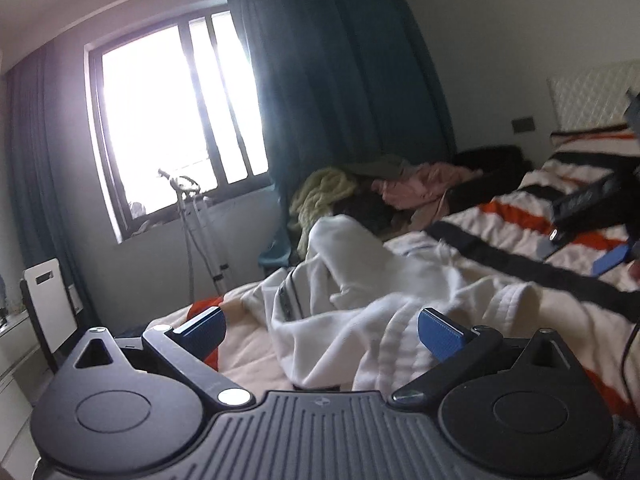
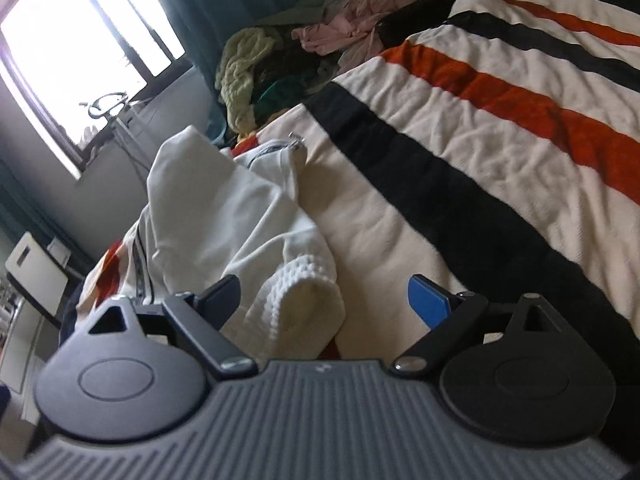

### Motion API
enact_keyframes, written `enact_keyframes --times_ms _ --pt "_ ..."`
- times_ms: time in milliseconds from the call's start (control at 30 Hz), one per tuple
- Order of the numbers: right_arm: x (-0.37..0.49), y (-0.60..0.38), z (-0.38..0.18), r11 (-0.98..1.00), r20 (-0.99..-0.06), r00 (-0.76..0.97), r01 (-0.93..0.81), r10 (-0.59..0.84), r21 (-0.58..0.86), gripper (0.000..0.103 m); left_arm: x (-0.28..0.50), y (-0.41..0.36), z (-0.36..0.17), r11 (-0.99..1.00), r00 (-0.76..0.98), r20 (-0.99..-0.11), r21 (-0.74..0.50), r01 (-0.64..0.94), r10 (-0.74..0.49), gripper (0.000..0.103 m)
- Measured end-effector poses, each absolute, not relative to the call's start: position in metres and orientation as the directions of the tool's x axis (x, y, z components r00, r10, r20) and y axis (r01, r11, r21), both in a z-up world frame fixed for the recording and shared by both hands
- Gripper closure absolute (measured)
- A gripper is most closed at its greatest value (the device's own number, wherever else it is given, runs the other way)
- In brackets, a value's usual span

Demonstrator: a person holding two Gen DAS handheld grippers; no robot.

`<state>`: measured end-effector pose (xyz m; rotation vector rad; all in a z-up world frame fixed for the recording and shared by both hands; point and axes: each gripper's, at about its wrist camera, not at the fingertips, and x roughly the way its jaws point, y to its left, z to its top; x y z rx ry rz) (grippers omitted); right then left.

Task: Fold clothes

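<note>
Lettering: none legible on any item; a small round emblem on each gripper body is too blurred to read.

White jacket (image 1: 360, 300): crumpled on the near part of the bed, zip with dark edging visible, ribbed cuff (image 2: 304, 308) lying between the right gripper's blue pads.

Left gripper (image 1: 322, 332): jaws wide apart, holding nothing, white fabric lying between them.

Right gripper (image 2: 324, 300): jaws wide apart, cuff between them, not clamped.

Striped blanket (image 2: 500, 128): cream with black and orange bands, covering the bed.

Clothes pile (image 1: 372, 196): yellow-green knit, pink and dark garments, heaped at the far side of the bed.

Window (image 1: 172, 120): bright, dark-framed.

Teal curtain (image 1: 340, 80): hanging right of the window.

Quilted headboard (image 1: 592, 96): white, against the wall.

Garment steamer stand (image 1: 196, 216): below the window.
</note>
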<state>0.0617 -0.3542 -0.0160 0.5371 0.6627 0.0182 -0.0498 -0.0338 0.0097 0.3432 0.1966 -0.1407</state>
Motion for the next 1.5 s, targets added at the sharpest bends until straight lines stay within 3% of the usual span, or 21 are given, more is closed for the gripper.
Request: enact_keyframes --times_ms 133,267,333,533,600,800,933,1000,1067,1133,1233,1333,1400,1500 --pt "0.064 -0.346 -0.015 0.885 -0.590 0.793 0.158 0.151 0.438 0.011 -0.060 -0.048 0.005 0.877 0.980 -0.164 0.447 0.177 -0.114 0.000" --pt "0.070 -0.342 -0.022 0.898 -0.607 0.784 0.167 0.130 0.407 0.011 -0.046 -0.066 -0.023 0.795 0.963 -0.265 0.575 0.192 -0.041 0.000" --pt "0.071 -0.340 -0.023 0.905 -0.615 0.778 0.161 0.130 0.395 0.011 -0.030 -0.072 -0.044 0.730 0.946 -0.309 0.668 0.144 0.095 0.000" --pt "0.072 -0.328 -0.028 0.939 -0.627 0.774 0.142 0.092 0.313 0.011 -0.022 -0.047 -0.025 0.812 0.944 -0.211 0.578 -0.087 0.252 0.000" --pt "0.074 -0.322 -0.033 0.950 -0.641 0.762 0.127 0.091 0.286 0.011 -0.023 -0.031 -0.009 0.878 0.943 -0.204 0.457 -0.145 0.262 0.000" --pt "0.090 -0.309 -0.059 0.957 -0.716 0.691 0.131 0.099 0.259 0.011 -0.015 0.005 0.005 0.931 0.905 -0.283 0.274 -0.241 0.318 0.000" --pt "0.102 -0.299 -0.067 0.933 -0.666 0.723 0.086 0.184 0.351 0.012 -0.011 0.021 0.014 0.940 0.889 -0.318 0.206 -0.273 0.328 0.000" --pt "0.111 -0.286 -0.072 0.952 -0.675 0.718 0.060 0.167 0.300 0.028 -0.009 0.024 0.015 0.938 0.889 -0.310 0.197 -0.287 0.337 0.000" --pt "0.117 -0.282 -0.078 0.946 -0.685 0.704 0.058 0.188 0.319 0.066 -0.004 0.029 0.015 0.936 0.886 -0.308 0.179 -0.304 0.346 0.000" --pt "0.117 -0.283 -0.077 0.930 -0.670 0.708 0.051 0.223 0.364 0.082 -0.002 0.038 0.016 0.939 0.880 -0.328 0.127 -0.321 0.345 0.000" --pt "0.095 -0.283 -0.050 0.939 -0.569 0.792 -0.014 0.220 0.343 0.089 0.003 0.061 0.016 0.927 0.860 -0.362 0.029 -0.374 0.359 0.000" --pt "0.063 -0.276 -0.016 0.956 -0.437 0.869 -0.118 0.231 0.269 0.089 0.005 0.090 0.015 0.894 0.839 -0.404 -0.098 -0.437 0.365 0.000" --pt "0.048 -0.273 -0.007 0.953 -0.408 0.874 -0.174 0.265 0.247 0.089 0.005 0.107 0.012 0.866 0.819 -0.446 -0.168 -0.471 0.360 0.000" --pt "0.041 -0.266 -0.011 0.950 -0.464 0.831 -0.229 0.305 0.214 0.088 0.008 0.125 0.004 0.826 0.773 -0.525 -0.210 -0.523 0.356 0.000"
